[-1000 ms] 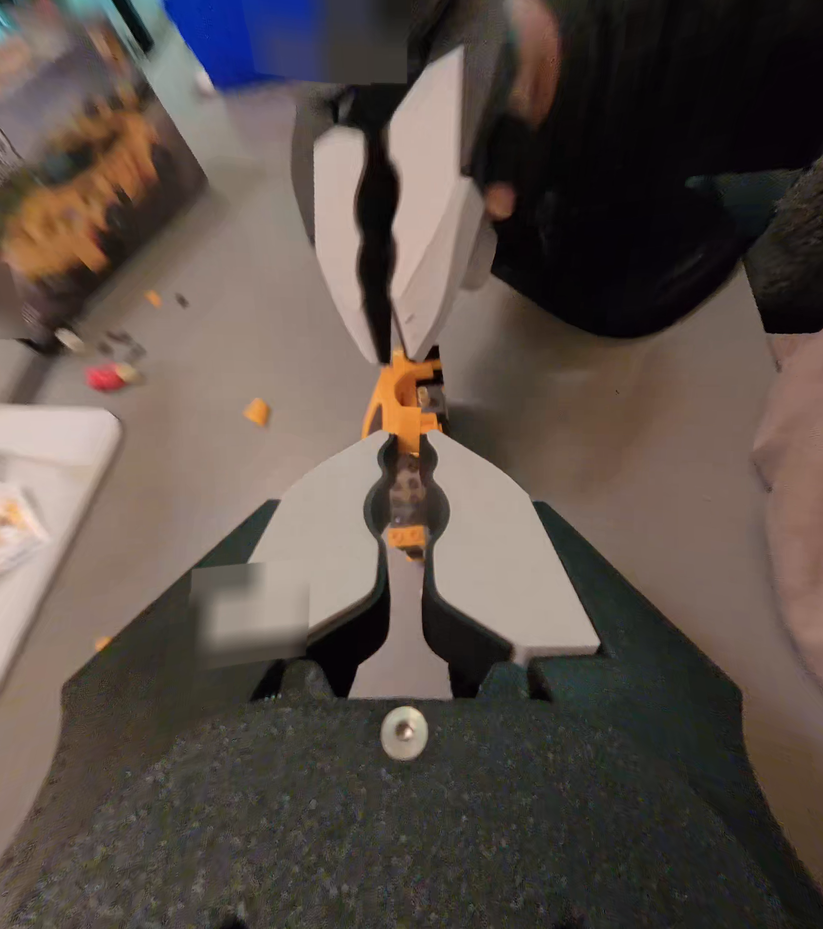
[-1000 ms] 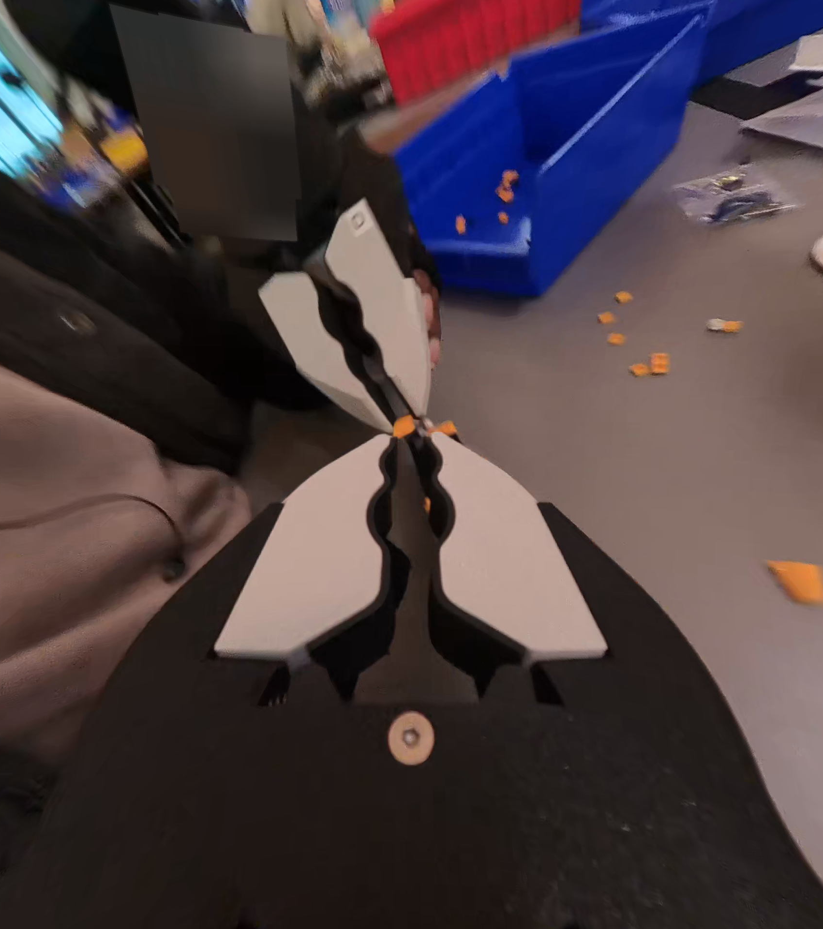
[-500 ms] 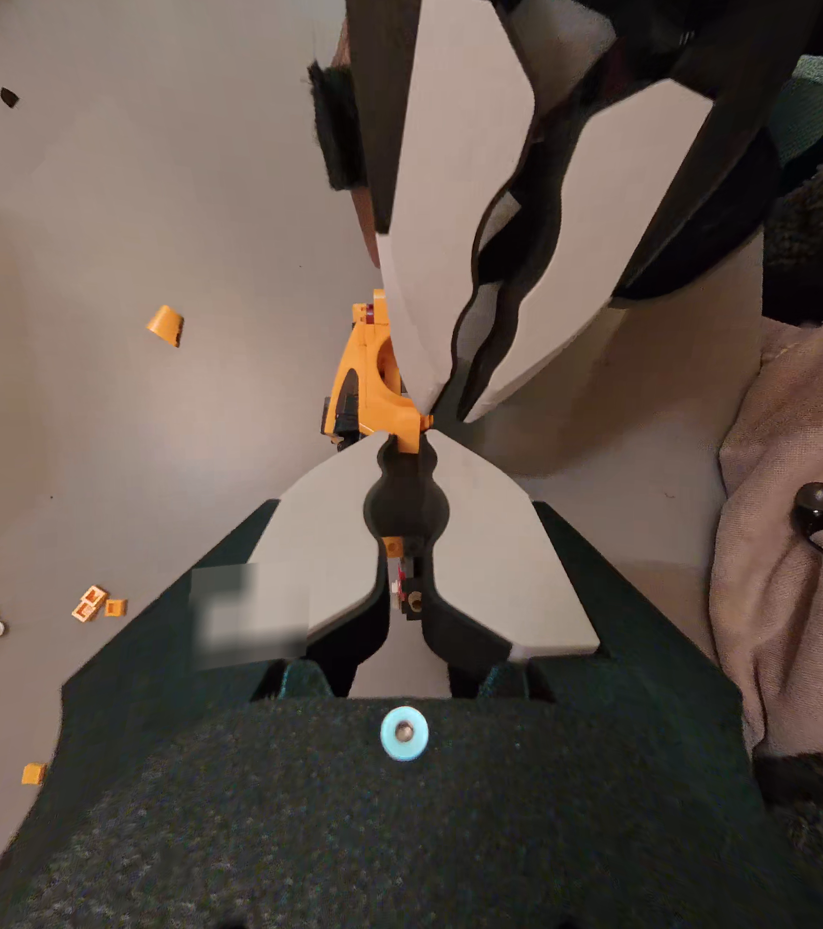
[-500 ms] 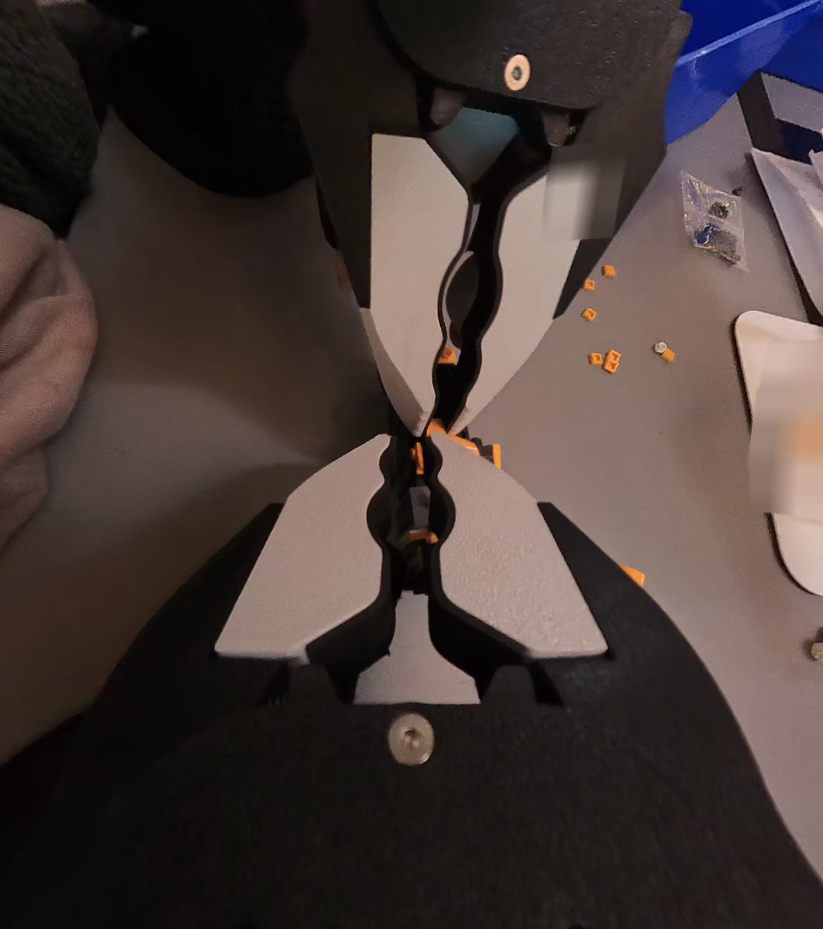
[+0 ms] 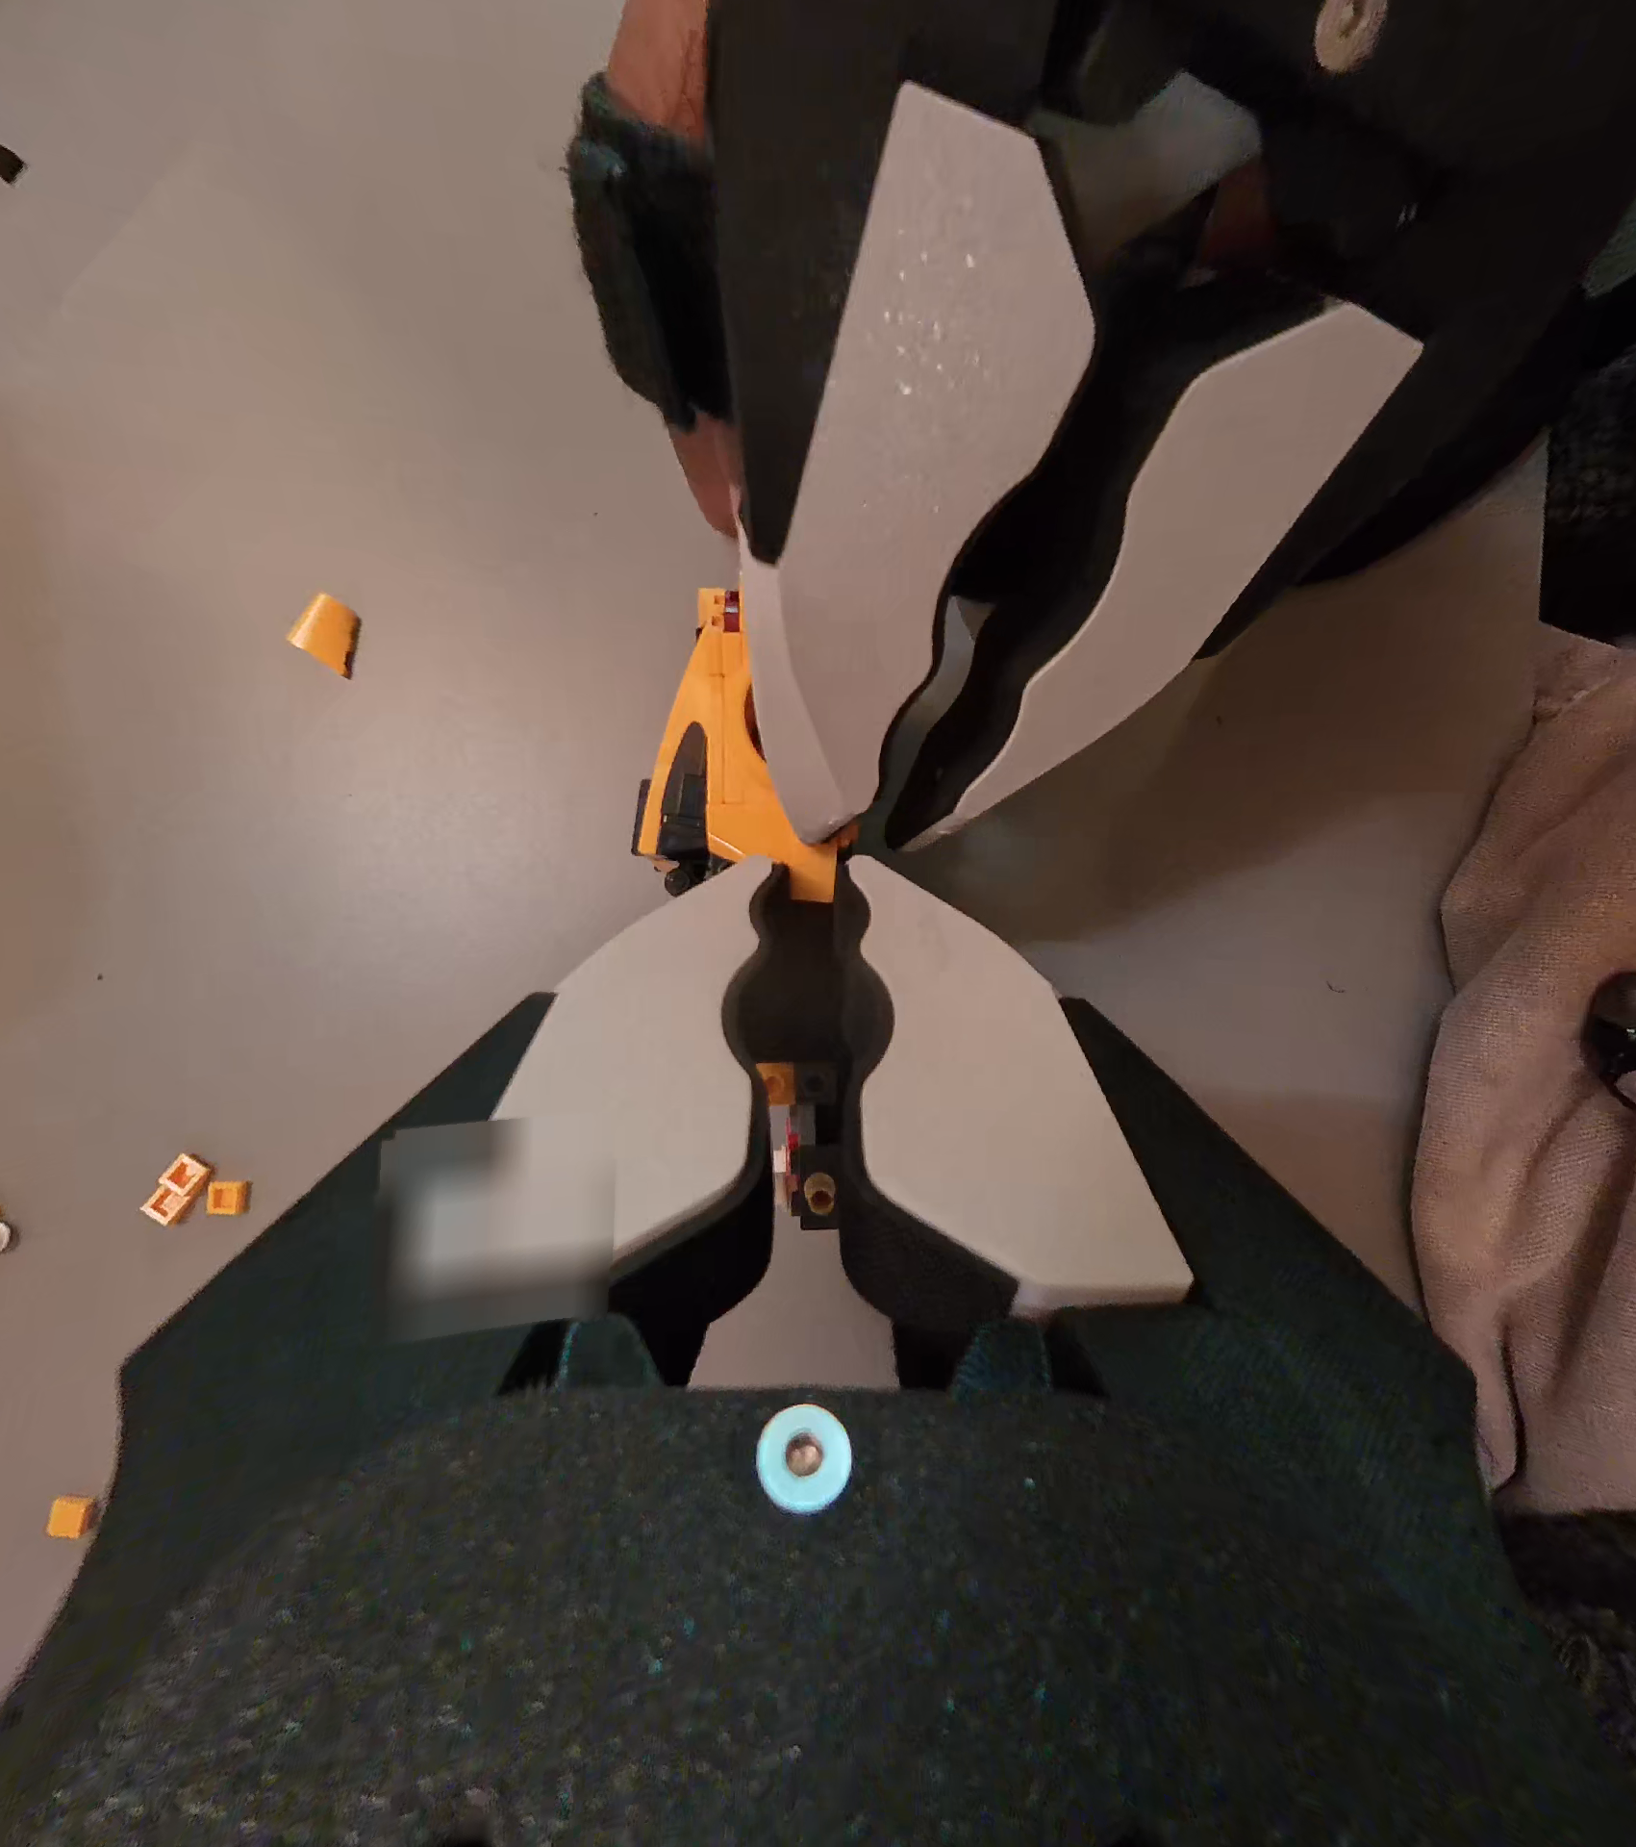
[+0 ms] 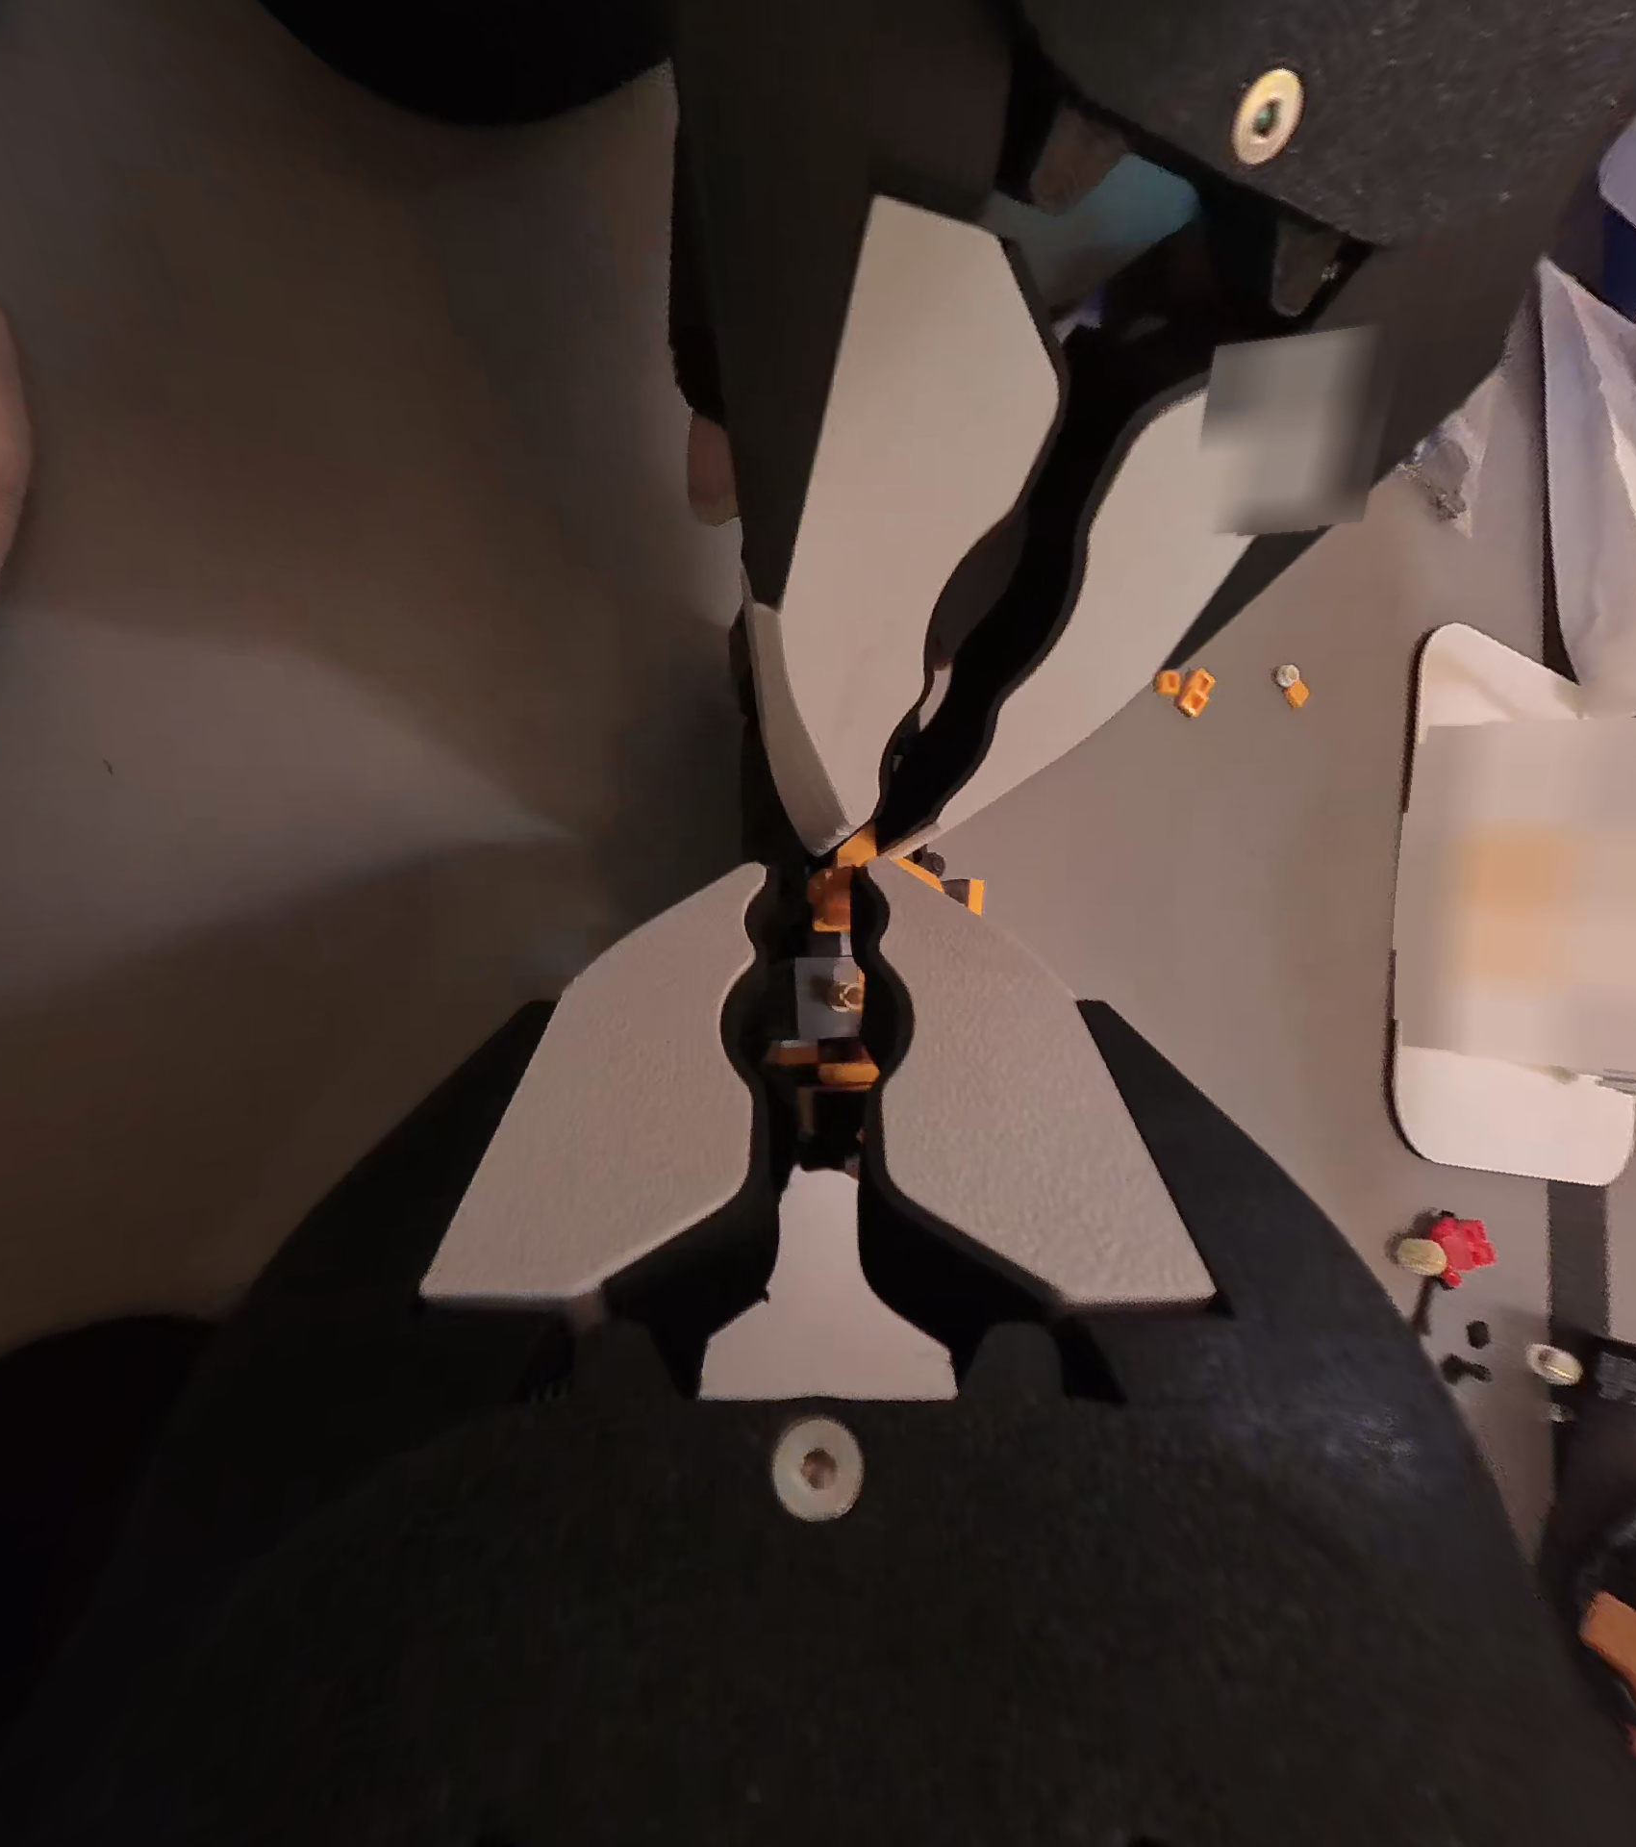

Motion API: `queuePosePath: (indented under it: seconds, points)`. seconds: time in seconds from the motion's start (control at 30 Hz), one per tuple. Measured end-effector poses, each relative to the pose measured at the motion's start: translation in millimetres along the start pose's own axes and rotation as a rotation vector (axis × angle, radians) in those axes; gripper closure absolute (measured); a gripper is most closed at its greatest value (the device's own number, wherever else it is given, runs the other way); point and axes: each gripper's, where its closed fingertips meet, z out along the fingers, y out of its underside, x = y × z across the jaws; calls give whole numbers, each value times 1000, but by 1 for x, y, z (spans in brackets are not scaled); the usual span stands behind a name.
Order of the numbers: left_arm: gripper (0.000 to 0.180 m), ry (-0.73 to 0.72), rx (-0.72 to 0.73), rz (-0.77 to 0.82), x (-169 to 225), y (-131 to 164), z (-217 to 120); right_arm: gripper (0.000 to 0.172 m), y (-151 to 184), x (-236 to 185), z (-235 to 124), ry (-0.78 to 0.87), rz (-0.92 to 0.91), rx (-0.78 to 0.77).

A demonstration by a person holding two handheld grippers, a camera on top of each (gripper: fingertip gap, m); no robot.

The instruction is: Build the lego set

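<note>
Both grippers, left [image 5: 809, 880] and right [image 6: 829, 885], stay pinched tip-to-tip on orange brick model [image 5: 709, 760], now closer over grey table [image 5: 194, 850].

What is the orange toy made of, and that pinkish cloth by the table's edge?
The orange toy looks like hard, glossy plastic: snapped-together bricks with crisp edges, like the loose orange bricks nearby. The pinkish cloth looks like soft woven fabric, matte and creased, probably clothing.

Both wrist cameras close above grey table [image 5: 194, 400] (facing, seemingly, downward), views opposed — sharing touching fingertips.
</note>
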Motion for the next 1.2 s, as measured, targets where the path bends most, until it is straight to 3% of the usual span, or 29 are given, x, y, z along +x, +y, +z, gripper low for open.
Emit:
queuePosePath:
  seconds: [0.2, 1.2]
  points:
    - [167, 4, 15, -15, 1, 1, -1, 163, 2, 2, 0, 14, -74, -64]
    - [173, 22, 41, -34, 4, -2, 1, 162, 2, -4, -8, -29, -41, -33]
